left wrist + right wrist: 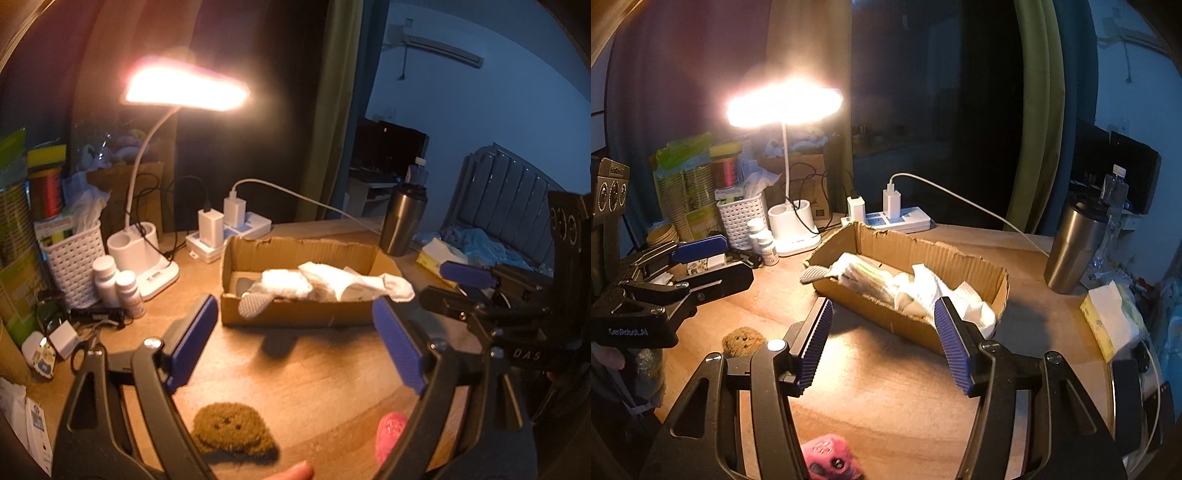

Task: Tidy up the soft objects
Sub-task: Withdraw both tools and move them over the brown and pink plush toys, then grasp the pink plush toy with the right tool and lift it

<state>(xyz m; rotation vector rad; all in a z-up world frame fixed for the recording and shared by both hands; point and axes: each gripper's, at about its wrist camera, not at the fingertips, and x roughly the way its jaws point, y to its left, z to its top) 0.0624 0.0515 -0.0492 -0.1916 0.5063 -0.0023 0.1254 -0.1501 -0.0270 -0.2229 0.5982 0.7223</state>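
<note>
A cardboard box (295, 317) sits mid-table and holds white socks (332, 282); a grey sock toe (255, 304) hangs over its front wall. The box also shows in the right wrist view (886, 310). A brown plush (231, 428) and a pink plush (389, 435) lie on the table in front of the box. My left gripper (295, 321) is open and empty above them. My right gripper (884, 317) is open and empty just before the box, the pink plush (827, 456) below it and the brown plush (742, 339) to its left.
A lit desk lamp (184, 88), a white basket (74, 262), pill bottles (118, 288) and a power strip (229, 236) stand at the back left. A steel tumbler (1075, 243) and a tissue pack (1112, 321) are at the right.
</note>
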